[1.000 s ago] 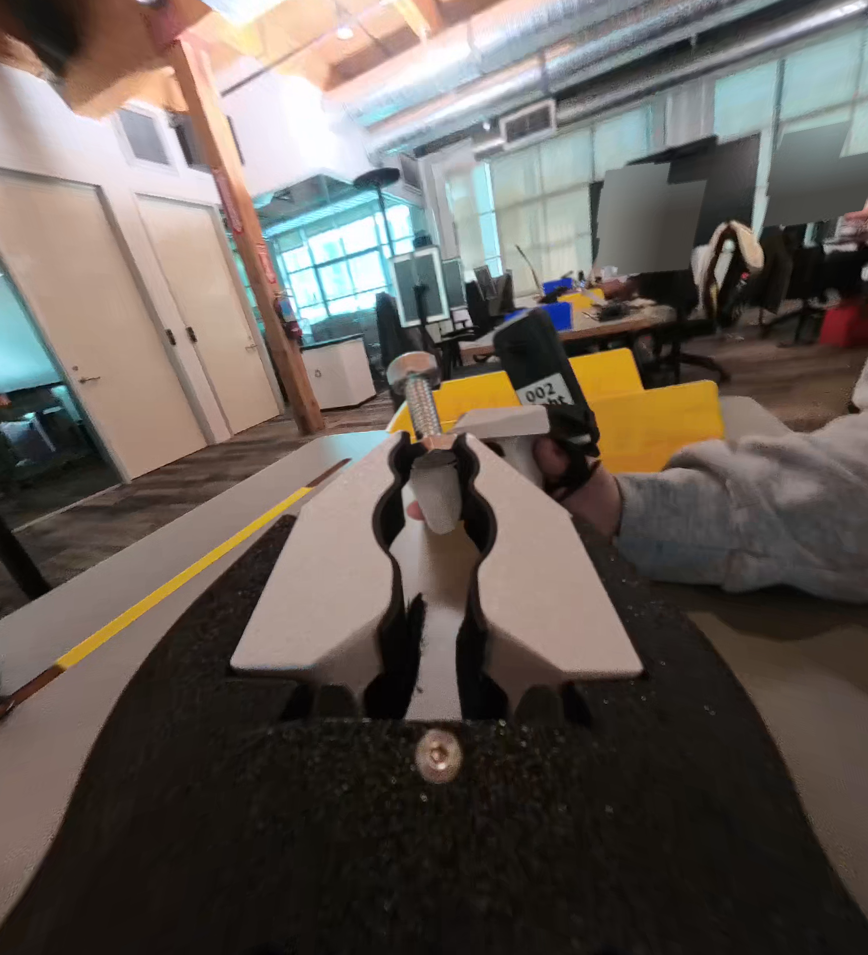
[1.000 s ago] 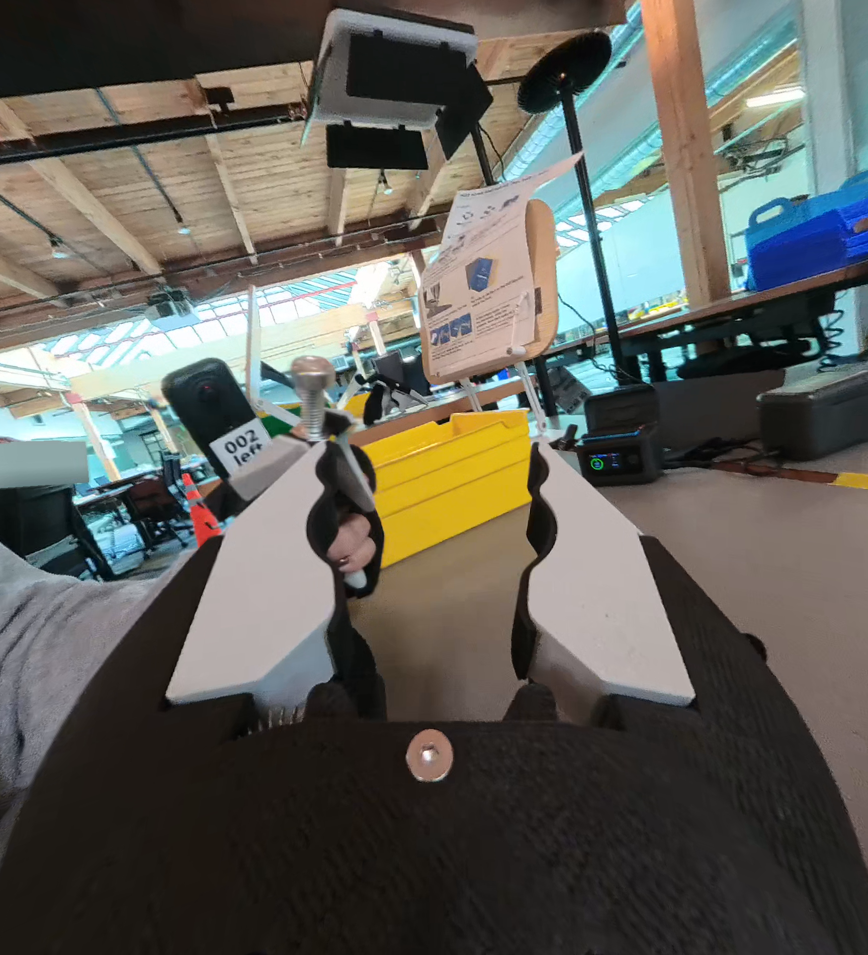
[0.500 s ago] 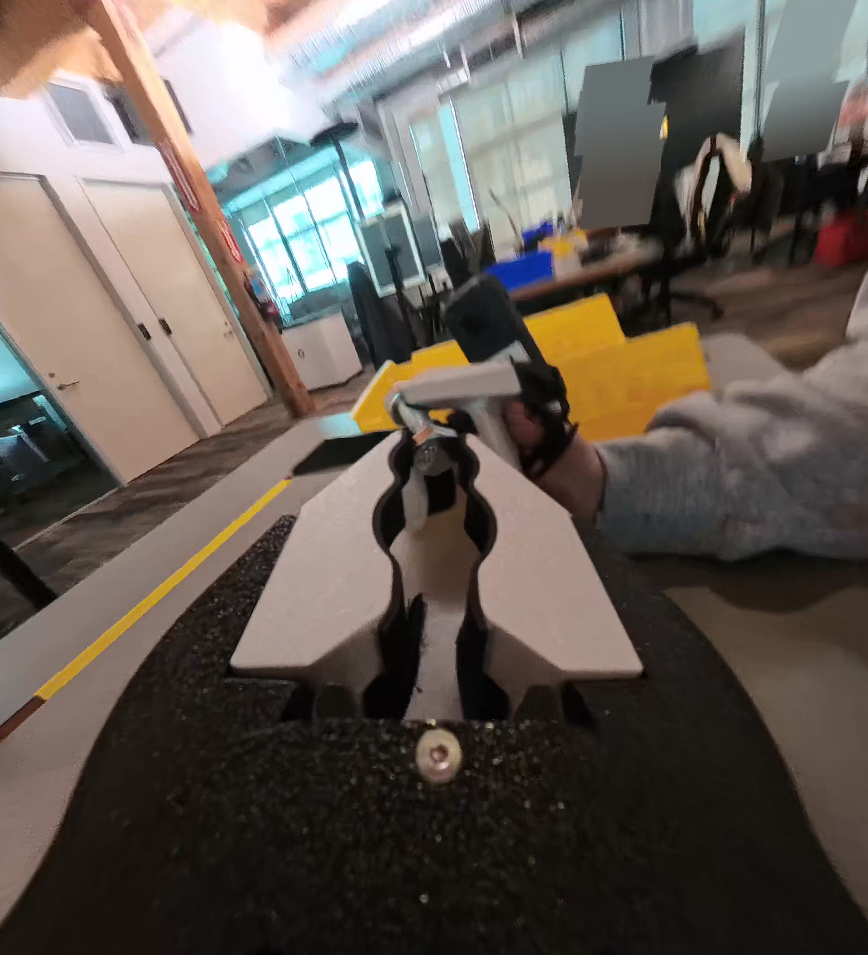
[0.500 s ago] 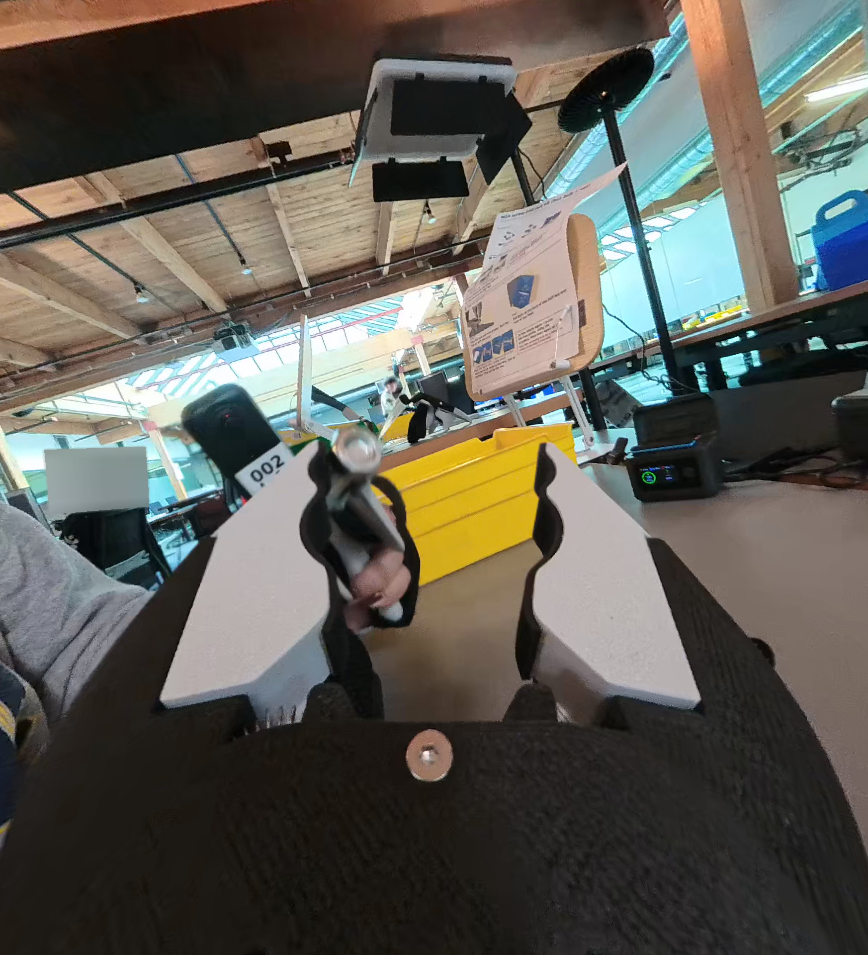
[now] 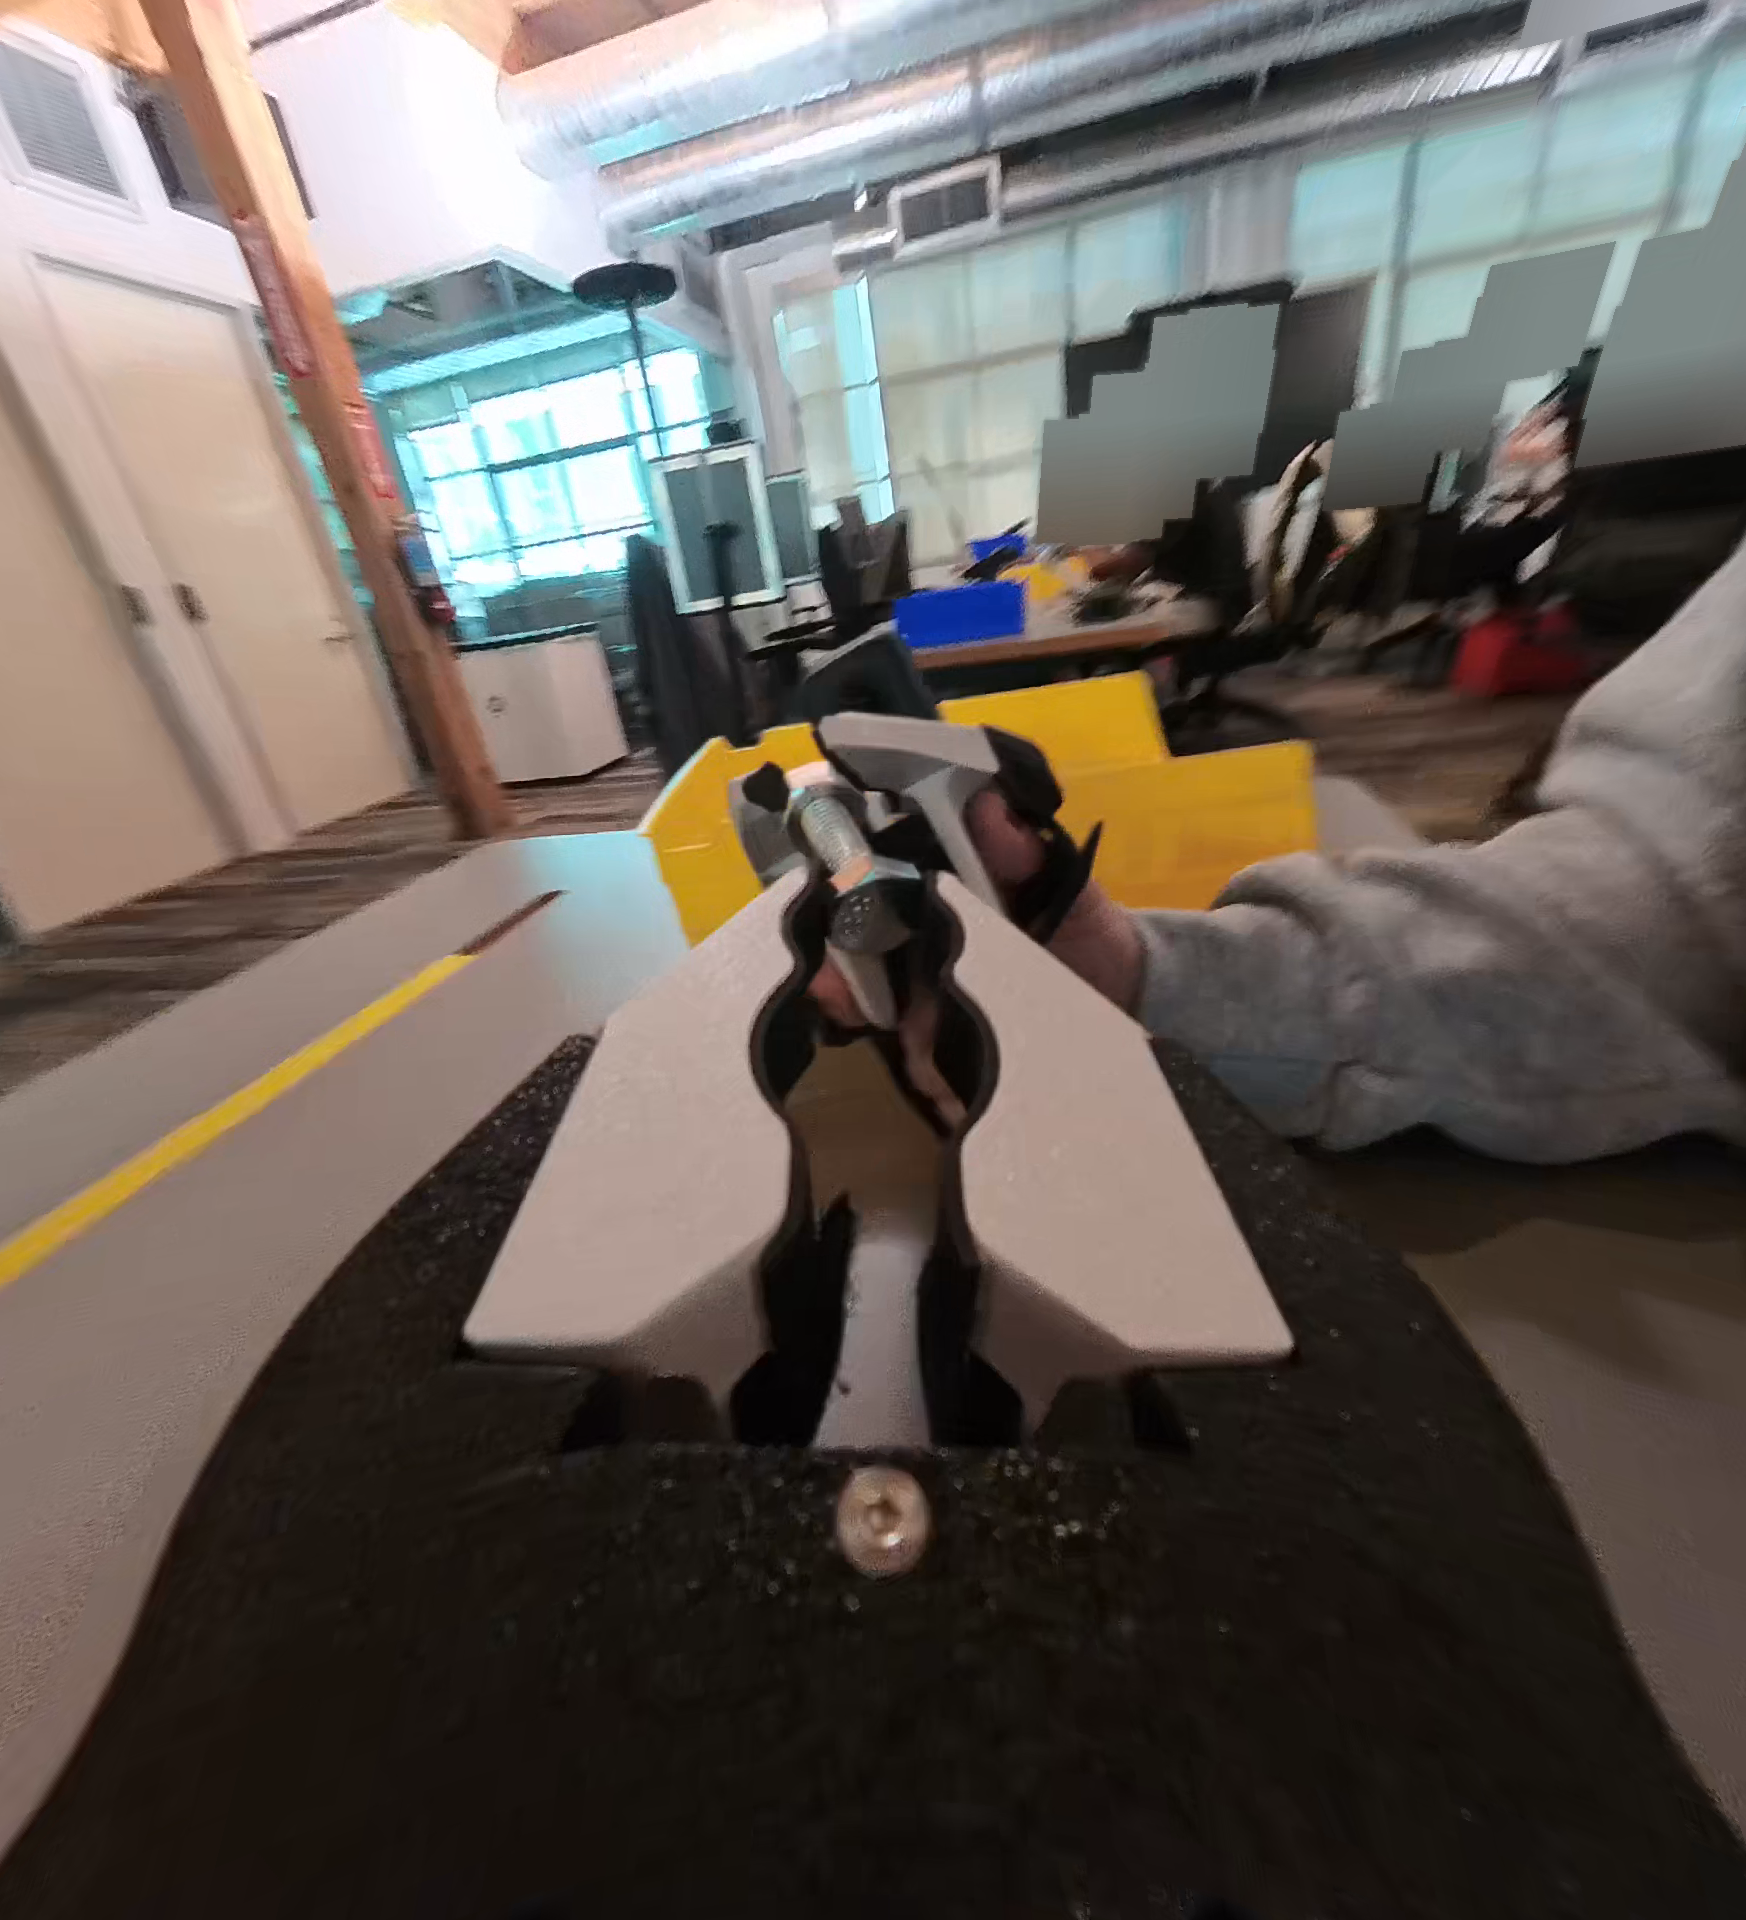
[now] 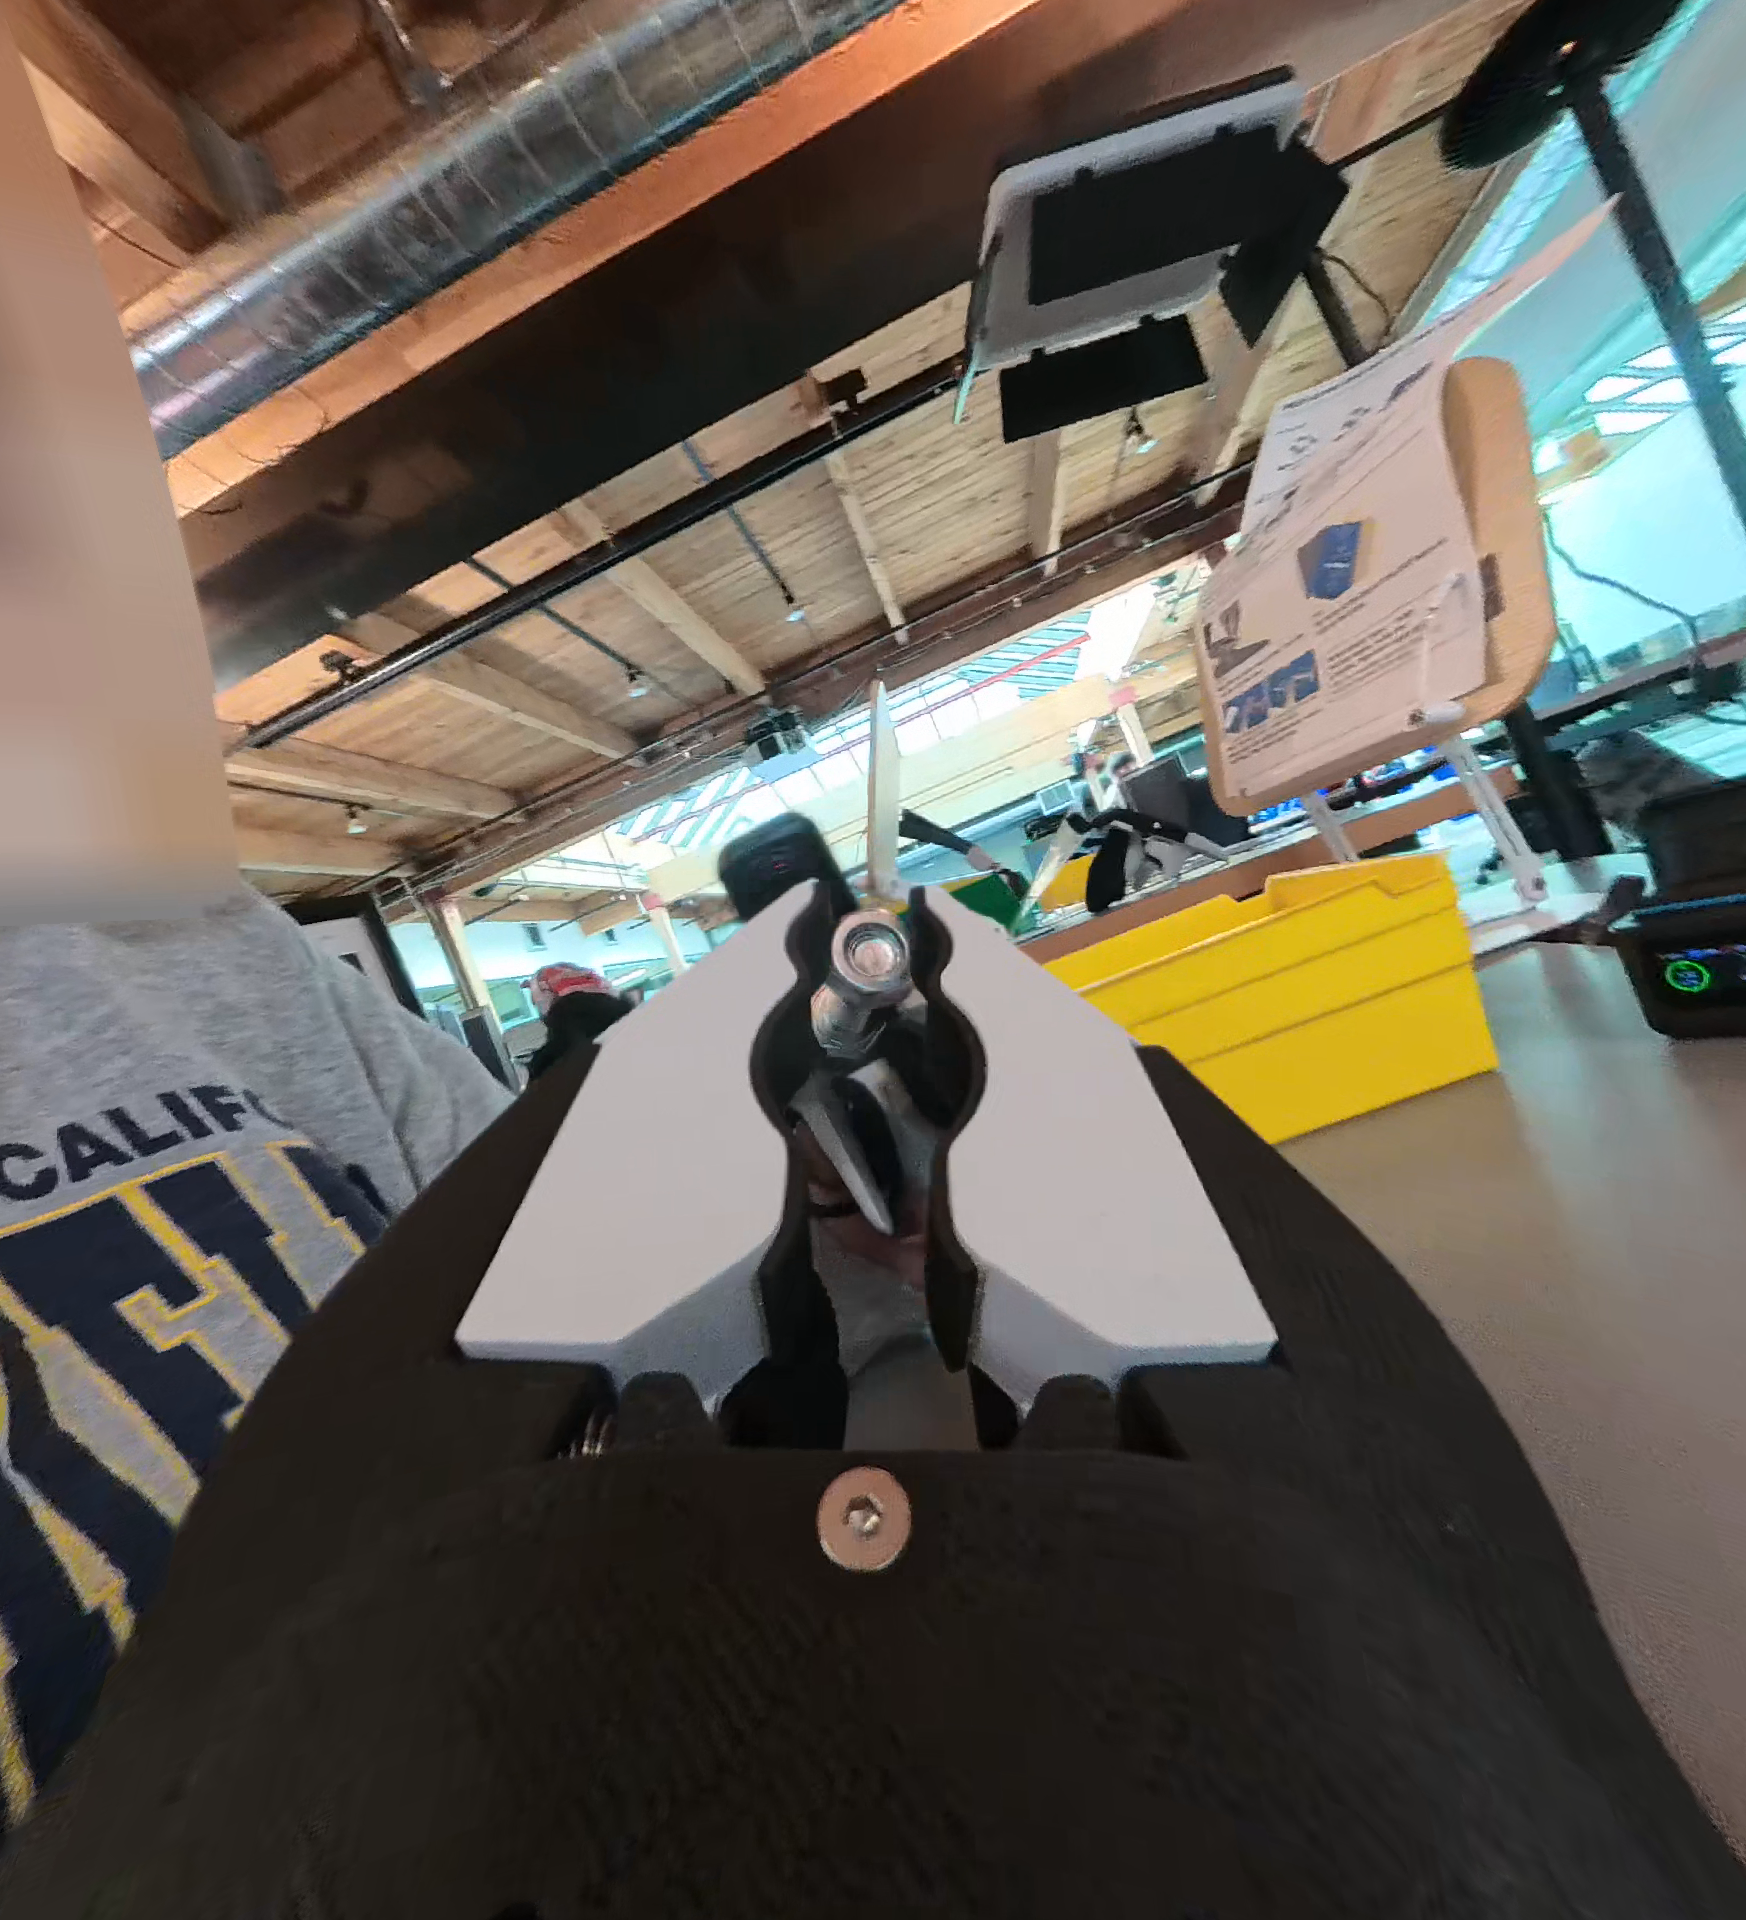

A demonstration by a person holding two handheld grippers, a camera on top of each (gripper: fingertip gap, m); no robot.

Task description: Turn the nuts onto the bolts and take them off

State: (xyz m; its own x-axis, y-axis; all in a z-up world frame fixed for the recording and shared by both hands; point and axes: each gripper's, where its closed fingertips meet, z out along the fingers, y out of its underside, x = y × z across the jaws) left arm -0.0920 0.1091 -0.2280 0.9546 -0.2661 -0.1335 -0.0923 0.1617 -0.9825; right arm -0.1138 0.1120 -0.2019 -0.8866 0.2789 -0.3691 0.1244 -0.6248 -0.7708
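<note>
A silver bolt (image 5: 815,826) with a hex nut (image 5: 864,883) on its thread is held in the air between both grippers. In the left wrist view my left gripper (image 5: 864,906) is shut on the nut end, and the thread runs away from it into my right gripper (image 5: 817,795). In the right wrist view my right gripper (image 6: 871,935) is shut on the bolt's round head (image 6: 874,951), which faces the camera. The shaft (image 6: 843,1023) leads down to the left gripper (image 6: 848,1127) behind it. The two grippers point tip to tip.
Yellow bins (image 5: 1191,821) (image 6: 1316,987) stand on the grey table (image 5: 225,1195) just beyond the grippers. A black power unit (image 6: 1731,966) sits at the right edge. A grey sleeve (image 5: 1420,987) and sweatshirt (image 6: 121,1143) are close by. A yellow tape line (image 5: 173,1143) runs along the table's left. My left and right fingertips are right by each other. The black power unit (image 6: 1731,966) is about 35 centimetres from both grippers' fingertips.
The left gripper tipped the upright bolt over toward the right gripper. The right gripper, open before, swung round to face it and shut on the bolt's head.
</note>
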